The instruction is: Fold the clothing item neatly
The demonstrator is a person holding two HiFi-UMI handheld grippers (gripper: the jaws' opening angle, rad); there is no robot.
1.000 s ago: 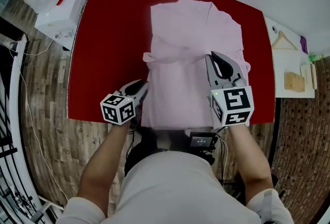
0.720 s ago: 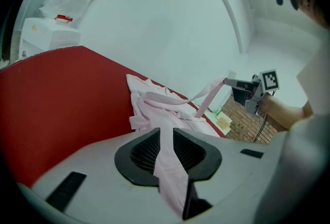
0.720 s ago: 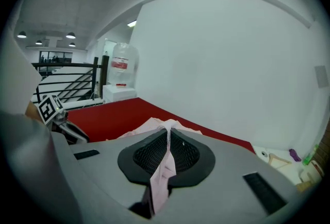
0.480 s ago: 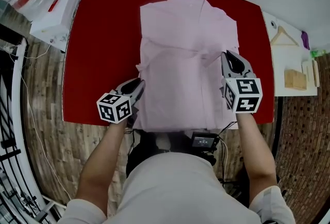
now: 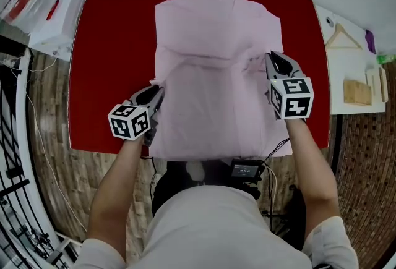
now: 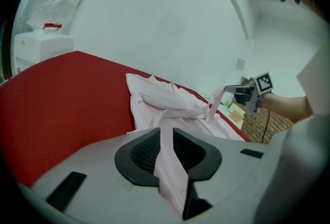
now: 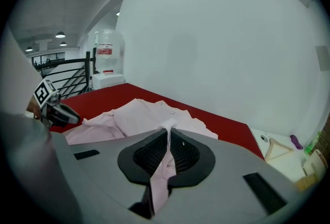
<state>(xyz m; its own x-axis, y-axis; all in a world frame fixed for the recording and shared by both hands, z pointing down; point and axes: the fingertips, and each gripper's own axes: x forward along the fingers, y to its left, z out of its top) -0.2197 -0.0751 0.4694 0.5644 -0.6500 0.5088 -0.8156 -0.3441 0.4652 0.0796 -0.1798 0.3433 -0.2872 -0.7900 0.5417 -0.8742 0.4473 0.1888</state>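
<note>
My left gripper [image 5: 153, 93] pinched a strip of the pink shirt [image 5: 210, 33] at its left side, jaws narrow with cloth pressed between them. The shirt lay down the middle of the red table [image 5: 105, 64], collar toward the far edge, hem reaching the near edge. My right gripper [image 5: 273, 59] was all but closed on a thin fold at the shirt's right side. To fold well, I judged both hands should travel level and together — equal tension, no dragging the layer beneath — and set the held edges square before letting go.
</note>
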